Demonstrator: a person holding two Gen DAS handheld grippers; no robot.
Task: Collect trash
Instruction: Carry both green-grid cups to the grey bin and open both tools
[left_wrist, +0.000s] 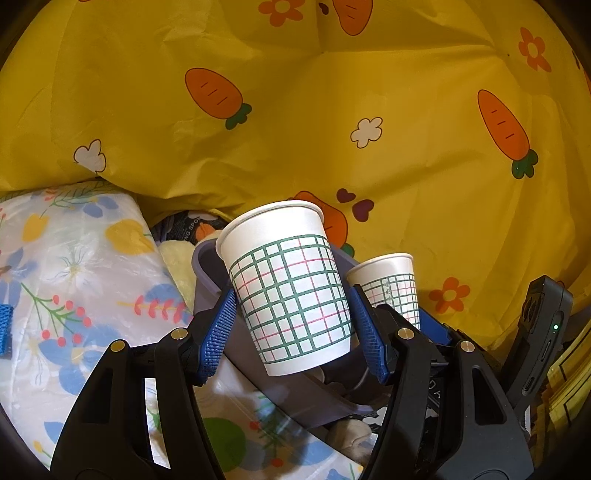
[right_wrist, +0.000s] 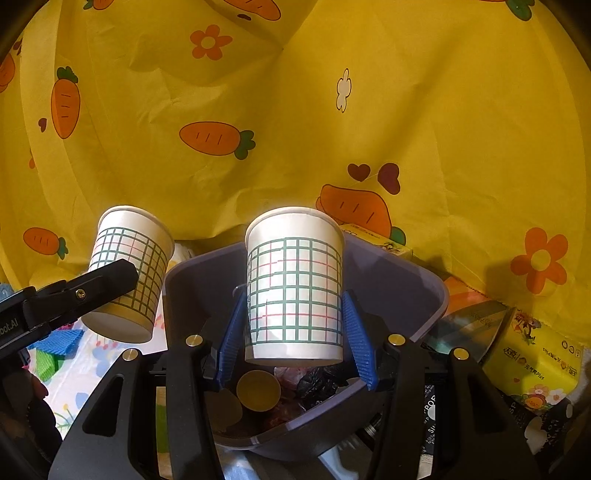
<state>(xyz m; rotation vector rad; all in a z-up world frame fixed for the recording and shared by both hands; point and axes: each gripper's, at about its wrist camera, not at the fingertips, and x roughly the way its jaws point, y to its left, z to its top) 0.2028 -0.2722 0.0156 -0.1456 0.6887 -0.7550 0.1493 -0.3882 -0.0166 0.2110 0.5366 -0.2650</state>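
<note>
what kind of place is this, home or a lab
Probably a cluttered home corner: a yellow carrot-print cloth hangs as a backdrop, a purple bin holds rubbish, and a tissue pack lies among household packaging.

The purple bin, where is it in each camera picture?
Left wrist view: the purple bin sits low in the middle, mostly hidden behind the held cup.
Right wrist view: it fills the lower middle, under the held cup.
Shared landmark: the yellow carrot cloth behind.
</note>
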